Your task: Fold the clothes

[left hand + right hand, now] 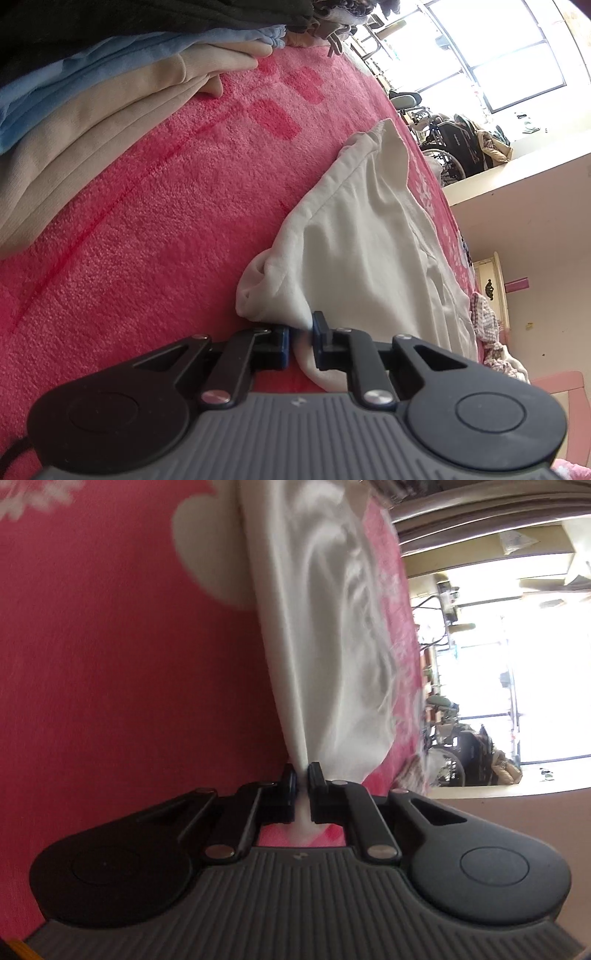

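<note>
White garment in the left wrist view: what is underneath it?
The white garment, pinched by the left gripper, lies on the pink blanket, which shows all around it. Whether anything else sits beneath the cloth cannot be seen; it covers that patch.

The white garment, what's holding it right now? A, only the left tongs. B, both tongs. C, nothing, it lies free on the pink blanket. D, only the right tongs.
B: the left tongs and the right tongs each pinch an edge of the white garment.
</note>
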The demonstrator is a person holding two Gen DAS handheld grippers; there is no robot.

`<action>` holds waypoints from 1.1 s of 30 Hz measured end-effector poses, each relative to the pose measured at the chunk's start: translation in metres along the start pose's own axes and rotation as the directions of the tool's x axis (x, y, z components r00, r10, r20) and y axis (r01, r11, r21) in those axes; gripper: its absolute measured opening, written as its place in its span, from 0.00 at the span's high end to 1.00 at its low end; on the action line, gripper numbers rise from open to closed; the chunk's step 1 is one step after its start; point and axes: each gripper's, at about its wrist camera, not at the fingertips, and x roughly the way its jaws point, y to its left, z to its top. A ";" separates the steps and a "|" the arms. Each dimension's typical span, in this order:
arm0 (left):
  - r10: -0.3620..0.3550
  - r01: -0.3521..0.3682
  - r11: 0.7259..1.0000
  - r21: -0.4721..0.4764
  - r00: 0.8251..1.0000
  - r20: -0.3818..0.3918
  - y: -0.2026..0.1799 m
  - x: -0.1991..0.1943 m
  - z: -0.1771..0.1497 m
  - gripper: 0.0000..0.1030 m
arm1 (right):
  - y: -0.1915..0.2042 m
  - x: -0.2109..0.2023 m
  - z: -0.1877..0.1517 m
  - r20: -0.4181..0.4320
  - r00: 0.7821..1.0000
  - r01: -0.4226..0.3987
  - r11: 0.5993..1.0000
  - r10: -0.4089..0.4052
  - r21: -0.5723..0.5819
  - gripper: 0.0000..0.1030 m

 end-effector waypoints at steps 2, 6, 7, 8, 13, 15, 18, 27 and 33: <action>-0.002 0.002 1.000 -0.001 1.000 -0.001 -0.001 0.000 -0.001 0.86 | 0.004 0.005 -0.012 -0.032 0.999 -0.013 1.000 0.014 0.009 0.96; -0.006 0.006 1.000 -0.004 1.000 -0.005 -0.001 -0.001 -0.003 0.86 | 0.005 0.018 -0.041 -0.144 0.989 -0.031 0.995 0.044 0.095 0.97; -0.006 0.006 1.000 -0.003 1.000 -0.006 -0.001 0.000 -0.002 0.86 | 0.004 0.019 -0.049 -0.163 0.985 -0.029 0.991 0.051 0.133 0.97; -0.007 0.007 1.000 -0.003 1.000 -0.007 -0.001 0.000 -0.002 0.86 | 0.003 0.019 -0.057 -0.182 0.982 -0.027 0.985 0.058 0.171 0.97; -0.011 0.011 1.000 -0.004 1.000 -0.010 0.002 0.000 -0.003 0.86 | -0.047 -0.003 -0.087 -0.027 0.982 -0.095 0.609 0.188 0.787 0.95; -0.012 0.012 1.000 -0.007 1.000 -0.010 0.002 0.001 -0.003 0.86 | -0.066 -0.005 -0.118 0.160 0.957 -0.198 0.142 0.241 0.970 0.89; -0.013 0.013 1.000 -0.012 1.000 -0.009 0.003 0.002 -0.004 0.86 | -0.058 0.001 -0.153 0.395 0.897 -0.274 -0.453 0.198 0.849 0.68; -0.017 0.017 1.000 -0.021 1.000 -0.009 0.005 0.001 -0.006 0.86 | -0.031 0.044 -0.181 0.468 0.880 -0.194 -0.840 0.079 0.507 0.57; -0.023 0.023 0.999 -0.022 1.000 -0.013 0.009 0.002 -0.006 0.86 | -0.033 0.010 -0.207 0.384 0.923 -0.180 -0.869 0.012 0.460 0.56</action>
